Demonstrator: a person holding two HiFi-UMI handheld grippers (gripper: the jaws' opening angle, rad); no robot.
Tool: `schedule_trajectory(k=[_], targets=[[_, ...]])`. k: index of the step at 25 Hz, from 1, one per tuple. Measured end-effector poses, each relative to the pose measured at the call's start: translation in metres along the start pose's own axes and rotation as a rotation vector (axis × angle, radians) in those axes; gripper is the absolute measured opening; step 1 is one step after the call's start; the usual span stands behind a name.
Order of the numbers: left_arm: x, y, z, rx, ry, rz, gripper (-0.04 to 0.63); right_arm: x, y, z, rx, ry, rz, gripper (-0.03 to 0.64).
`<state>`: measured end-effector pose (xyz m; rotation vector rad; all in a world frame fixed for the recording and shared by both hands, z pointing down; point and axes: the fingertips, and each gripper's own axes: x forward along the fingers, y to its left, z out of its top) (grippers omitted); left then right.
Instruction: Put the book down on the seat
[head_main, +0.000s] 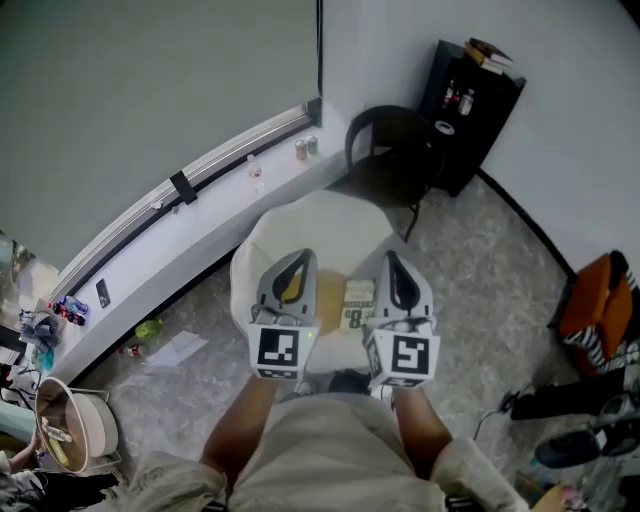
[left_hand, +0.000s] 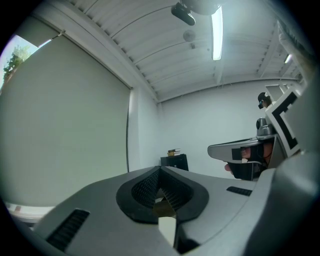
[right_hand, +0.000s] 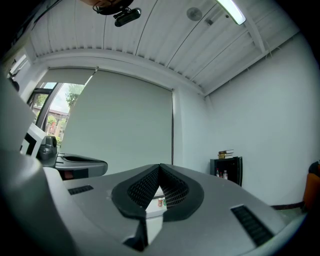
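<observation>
Lying flat on the white seat (head_main: 330, 225), the book (head_main: 357, 304) shows its printed cover upward. It sits near the seat's front edge, between the two tools in the head view (a tan patch just to its left may belong to it; this cannot be settled). The left tongs (head_main: 299, 257) and right tongs (head_main: 391, 257) flank it, both pointing level and away from the person. Each is closed tip to tip on nothing, and the two gripper views confirm this. Neither appears to touch the book. Placement therefore reads as complete, and the step in hand is judged to be clearing away. Done well, both tongs would lift straight off, kept closed, without grazing the cover or nudging the book toward the edge. Beyond the seat stand a black chair (head_main: 390, 150) and a black shelf (head_main: 470, 95).
</observation>
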<state>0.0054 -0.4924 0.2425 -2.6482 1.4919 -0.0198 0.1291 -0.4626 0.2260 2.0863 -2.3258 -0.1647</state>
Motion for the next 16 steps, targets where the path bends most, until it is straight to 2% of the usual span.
schedule_trajectory(k=[5, 8, 11, 16], targets=[[-0.003, 0.008, -0.003, 0.002, -0.003, 0.021, 0.006, 0.003, 0.004, 0.001, 0.047, -0.013, 0.013, 0.005], [-0.004, 0.013, -0.005, 0.012, -0.006, 0.033, 0.006, 0.005, 0.009, 0.004, 0.032, -0.026, 0.018, 0.005], [-0.007, 0.017, -0.008, 0.005, 0.005, 0.043, 0.006, 0.003, 0.013, 0.012, 0.004, -0.081, 0.01, 0.005], [-0.013, 0.022, -0.006, 0.028, -0.027, 0.052, 0.006, 0.001, 0.021, 0.008, -0.014, -0.093, 0.004, 0.005]])
